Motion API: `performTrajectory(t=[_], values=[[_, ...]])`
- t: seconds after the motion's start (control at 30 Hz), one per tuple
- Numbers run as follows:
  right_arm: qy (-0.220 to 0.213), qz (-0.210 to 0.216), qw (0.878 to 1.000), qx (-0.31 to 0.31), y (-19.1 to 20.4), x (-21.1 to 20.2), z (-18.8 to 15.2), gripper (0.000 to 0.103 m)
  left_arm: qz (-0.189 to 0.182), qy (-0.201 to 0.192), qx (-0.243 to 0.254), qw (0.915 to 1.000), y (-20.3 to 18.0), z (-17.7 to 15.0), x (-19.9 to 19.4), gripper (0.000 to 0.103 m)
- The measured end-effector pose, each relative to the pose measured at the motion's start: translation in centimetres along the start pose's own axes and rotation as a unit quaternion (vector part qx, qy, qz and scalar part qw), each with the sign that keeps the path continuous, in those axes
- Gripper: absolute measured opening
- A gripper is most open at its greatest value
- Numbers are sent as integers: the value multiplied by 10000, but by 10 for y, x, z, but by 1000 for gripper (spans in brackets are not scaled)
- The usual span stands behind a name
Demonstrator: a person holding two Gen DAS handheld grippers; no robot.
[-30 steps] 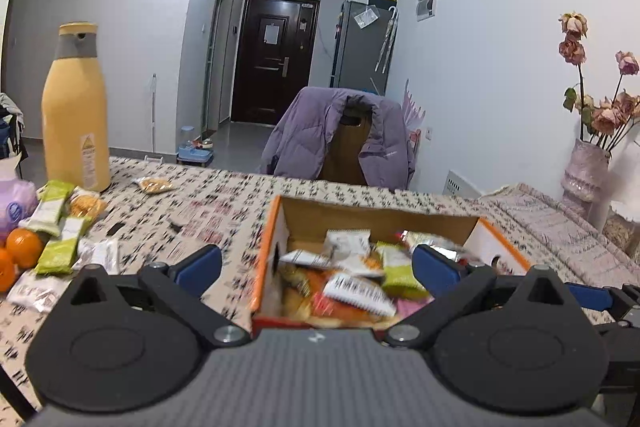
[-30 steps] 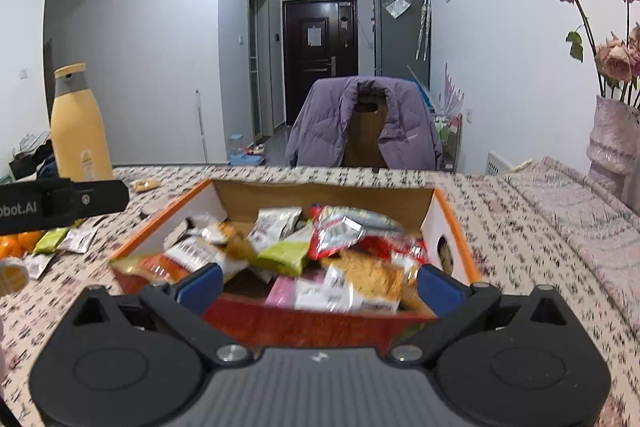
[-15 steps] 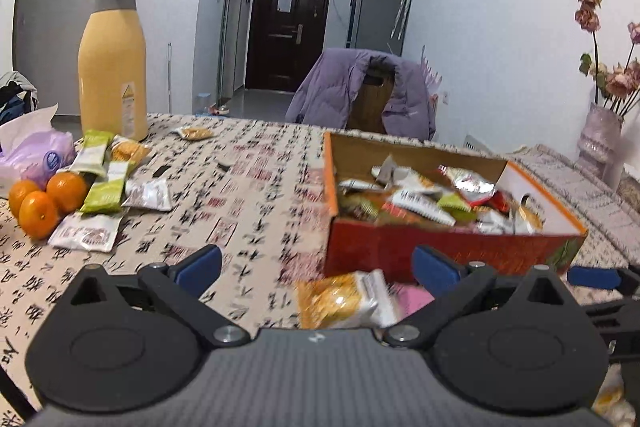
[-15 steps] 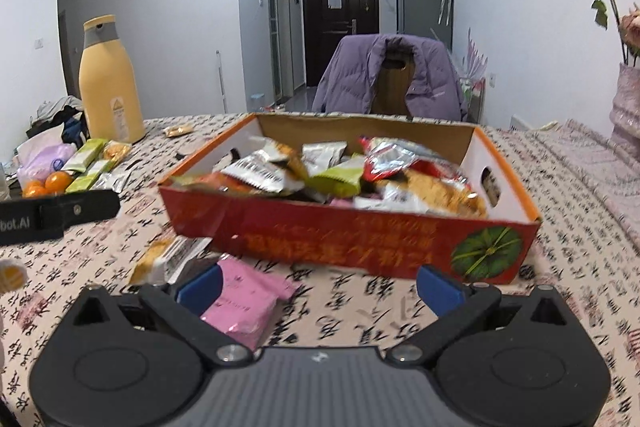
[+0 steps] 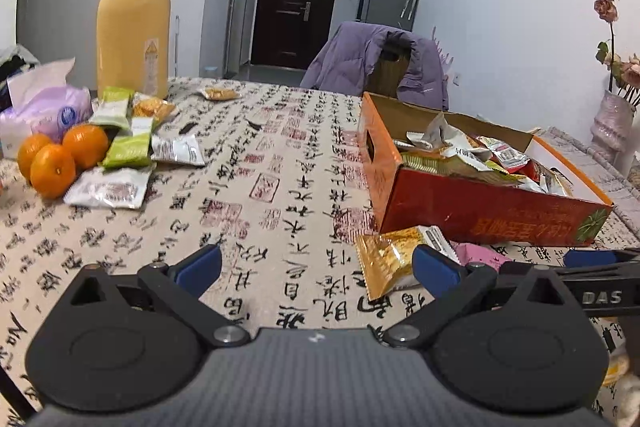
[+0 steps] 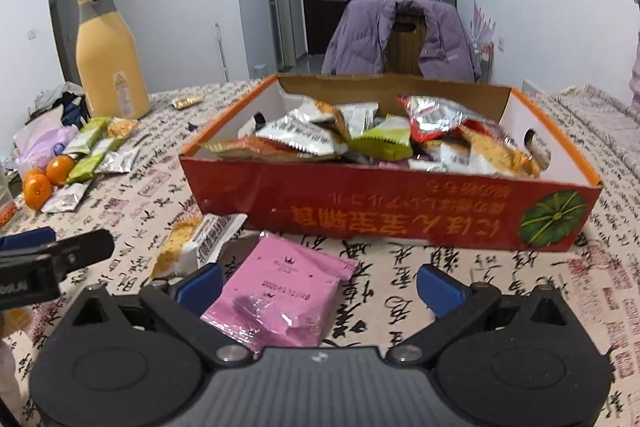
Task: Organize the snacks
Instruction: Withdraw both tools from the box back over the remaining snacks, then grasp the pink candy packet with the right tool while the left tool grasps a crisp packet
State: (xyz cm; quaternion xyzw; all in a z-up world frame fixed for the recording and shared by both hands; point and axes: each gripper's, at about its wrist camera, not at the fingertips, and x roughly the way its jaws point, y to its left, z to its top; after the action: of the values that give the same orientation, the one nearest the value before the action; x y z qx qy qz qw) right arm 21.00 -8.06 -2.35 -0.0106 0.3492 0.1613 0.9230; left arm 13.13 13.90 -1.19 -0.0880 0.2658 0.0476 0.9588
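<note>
Pink packet (image 6: 276,301) lies between spread right gripper (image 6: 318,285) fingers.

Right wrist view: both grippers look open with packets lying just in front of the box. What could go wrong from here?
The pink packet lies flat and off-centre toward the right gripper's left finger, so a close may pinch only a corner and slip. The left gripper sits close beside it near the orange packet, so the two could collide. The red box is heaped, so an added packet might slide off.

Red-orange box (image 6: 400,211), pink packet (image 6: 280,299), calligraphy-print tablecloth (image 5: 280,163)
</note>
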Motion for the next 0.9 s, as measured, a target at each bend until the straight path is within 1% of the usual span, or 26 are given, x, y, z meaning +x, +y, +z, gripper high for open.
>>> performTrajectory(t=[0.23, 0.47, 0.53, 0.6, 0.7, 0.83, 0.87, 0.9], values=[[168, -64, 9998, 46, 8, 17, 3, 103, -173, 59, -207, 9996, 8, -3, 3, 103], [389, -140, 9991, -5, 15, 33, 2, 103, -261, 132, -304, 9991, 11, -5, 5, 103], [403, -71, 9992, -3, 16, 34, 1, 99, -259, 164, -308, 9991, 11, -5, 6, 103], [366, -31, 9993, -59, 17, 33, 0, 92, -245, 161, -292, 9991, 11, -6, 5, 103], [327, -133, 9990, -259, 22, 32, -2, 82, -241, 146, -282, 9992, 10, -6, 5, 103], [310, -88, 9986, -425, 25, 30, -3, 78, -222, 150, -298, 9992, 10, -6, 5, 103], [317, -54, 9985, -434, 24, 29, -3, 75, -216, 155, -300, 9992, 10, -6, 5, 103], [313, -3, 9985, -458, 24, 28, -2, 68, -209, 160, -300, 9992, 10, -6, 5, 103]])
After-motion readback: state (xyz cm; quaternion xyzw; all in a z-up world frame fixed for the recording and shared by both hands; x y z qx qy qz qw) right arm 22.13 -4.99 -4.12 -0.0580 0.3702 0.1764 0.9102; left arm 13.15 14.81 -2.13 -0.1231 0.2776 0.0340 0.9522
